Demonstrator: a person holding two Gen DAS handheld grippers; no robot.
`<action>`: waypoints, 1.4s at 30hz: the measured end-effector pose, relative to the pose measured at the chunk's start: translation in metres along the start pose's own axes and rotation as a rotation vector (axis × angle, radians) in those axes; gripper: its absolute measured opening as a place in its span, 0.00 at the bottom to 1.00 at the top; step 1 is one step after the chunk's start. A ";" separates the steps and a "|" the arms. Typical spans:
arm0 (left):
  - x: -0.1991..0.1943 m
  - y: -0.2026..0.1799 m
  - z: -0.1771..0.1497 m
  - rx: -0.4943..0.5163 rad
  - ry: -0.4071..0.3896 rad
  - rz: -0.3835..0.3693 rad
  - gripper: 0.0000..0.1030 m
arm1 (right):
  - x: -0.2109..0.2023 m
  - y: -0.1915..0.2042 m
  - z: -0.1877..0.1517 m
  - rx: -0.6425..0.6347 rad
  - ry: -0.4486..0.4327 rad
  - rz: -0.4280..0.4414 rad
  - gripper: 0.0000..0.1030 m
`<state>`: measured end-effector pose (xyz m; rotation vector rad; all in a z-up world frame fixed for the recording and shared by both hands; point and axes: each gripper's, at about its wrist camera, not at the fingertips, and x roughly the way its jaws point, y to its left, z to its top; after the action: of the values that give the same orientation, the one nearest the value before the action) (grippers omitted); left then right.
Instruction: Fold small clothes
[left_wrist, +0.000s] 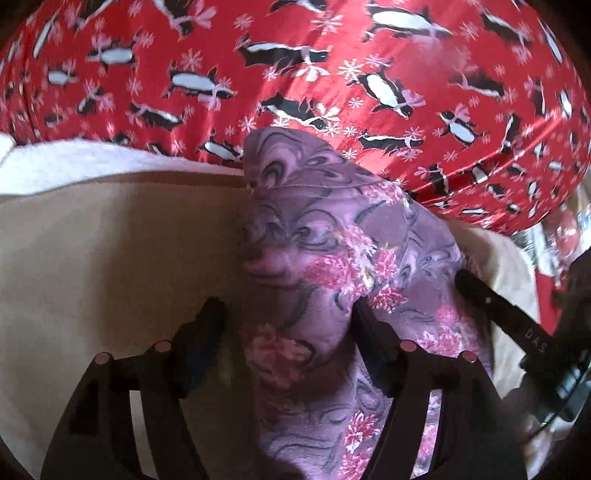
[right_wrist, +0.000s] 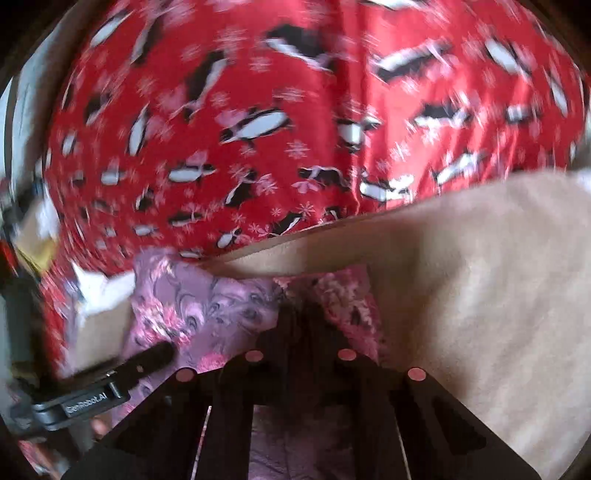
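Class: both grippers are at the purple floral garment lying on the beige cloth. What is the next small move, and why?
Probably carry the gripped edge across and lay it flat on the beige cloth. The purple floral garment stands bunched between the left gripper fingers, the right gripper looks shut on another part, and the garment is rumpled rather than folded.

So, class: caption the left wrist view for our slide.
Left gripper open around purple floral garment, red penguin-print fabric behind.
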<state>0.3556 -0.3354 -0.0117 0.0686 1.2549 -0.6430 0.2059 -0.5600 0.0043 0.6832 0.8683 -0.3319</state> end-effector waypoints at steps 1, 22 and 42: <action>-0.005 0.002 -0.001 0.003 0.000 -0.009 0.67 | -0.002 0.000 0.000 -0.002 -0.002 0.002 0.06; -0.060 0.000 -0.114 0.017 -0.065 0.031 0.69 | -0.069 0.026 -0.098 -0.223 -0.001 0.057 0.21; -0.055 0.037 -0.107 -0.114 0.003 -0.184 0.72 | -0.081 -0.062 -0.098 0.144 0.045 0.296 0.63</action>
<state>0.2729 -0.2403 -0.0088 -0.1417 1.3082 -0.7283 0.0660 -0.5404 -0.0023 0.9434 0.7770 -0.1142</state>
